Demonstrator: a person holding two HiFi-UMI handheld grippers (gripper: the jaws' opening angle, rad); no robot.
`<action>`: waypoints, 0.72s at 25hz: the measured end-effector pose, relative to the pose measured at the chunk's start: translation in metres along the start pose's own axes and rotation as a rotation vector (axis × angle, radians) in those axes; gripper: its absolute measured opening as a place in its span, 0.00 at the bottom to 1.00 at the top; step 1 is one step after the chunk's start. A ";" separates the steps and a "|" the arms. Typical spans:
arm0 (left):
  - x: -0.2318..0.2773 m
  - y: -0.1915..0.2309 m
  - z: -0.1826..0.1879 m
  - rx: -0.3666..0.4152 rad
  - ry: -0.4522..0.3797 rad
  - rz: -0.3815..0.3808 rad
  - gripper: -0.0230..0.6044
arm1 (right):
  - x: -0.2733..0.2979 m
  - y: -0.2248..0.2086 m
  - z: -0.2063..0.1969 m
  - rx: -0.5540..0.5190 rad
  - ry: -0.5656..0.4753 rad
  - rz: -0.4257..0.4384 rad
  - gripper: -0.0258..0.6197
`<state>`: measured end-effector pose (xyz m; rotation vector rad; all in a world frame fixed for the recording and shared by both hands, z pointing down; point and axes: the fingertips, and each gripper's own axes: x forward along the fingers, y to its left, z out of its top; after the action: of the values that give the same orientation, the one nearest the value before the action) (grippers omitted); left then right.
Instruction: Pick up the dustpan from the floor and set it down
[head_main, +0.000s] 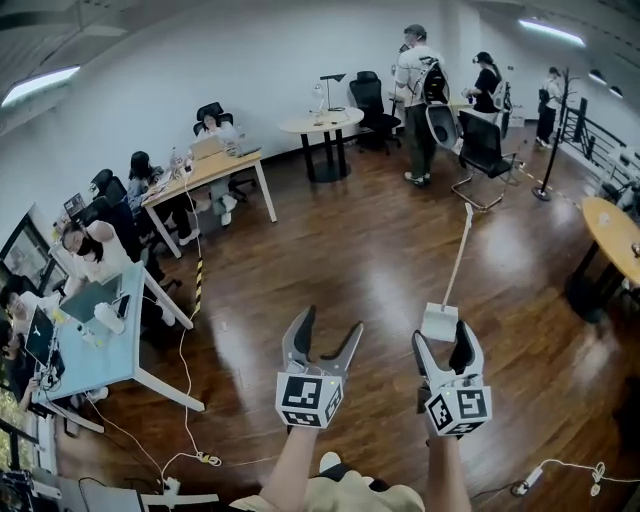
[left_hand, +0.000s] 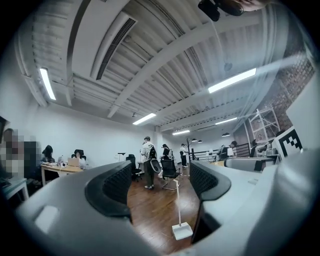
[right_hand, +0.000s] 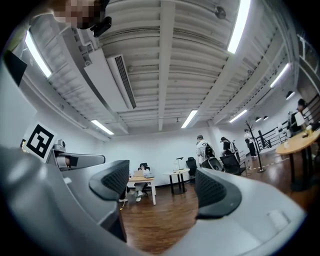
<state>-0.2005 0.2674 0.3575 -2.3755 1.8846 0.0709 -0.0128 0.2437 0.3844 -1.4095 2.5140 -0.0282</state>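
Left gripper (head_main: 330, 325): jaws apart, nothing between them. Right gripper (head_main: 442, 340): jaws apart, nothing between them. Dustpan (head_main: 438, 318): stands on the floor (head_main: 350, 250) just beyond the right gripper, long handle upright. Round table (head_main: 320, 123) and standing person (head_main: 418, 95): far end of the room.

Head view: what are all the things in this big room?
Brown wooden floor: one, brown, everywhere.
White long-handled dustpan: one, white, standing upright near the front, right of middle.
Round tables: two, pale tops, back middle and far right.
Rectangular desks: two, wooden and light blue, left side.
Black office chairs: several, black, back and left.
People: three standing at back, several seated left.
Black coat stand: one, black, back right.
White floor cables: several, white, bottom corners.
Left gripper: one, grey, open, empty.
Right gripper: one, grey, open, empty.
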 end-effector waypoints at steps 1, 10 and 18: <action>0.010 -0.003 -0.003 0.000 0.003 -0.020 0.58 | 0.002 -0.006 0.000 -0.005 0.000 -0.018 0.66; 0.113 -0.008 -0.018 -0.015 -0.007 -0.198 0.57 | 0.048 -0.063 -0.003 -0.066 -0.007 -0.177 0.66; 0.183 0.022 -0.021 -0.031 -0.051 -0.311 0.57 | 0.111 -0.077 -0.004 -0.117 -0.018 -0.258 0.66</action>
<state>-0.1809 0.0828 0.3585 -2.6283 1.4814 0.1341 -0.0041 0.1089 0.3757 -1.7635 2.3368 0.0844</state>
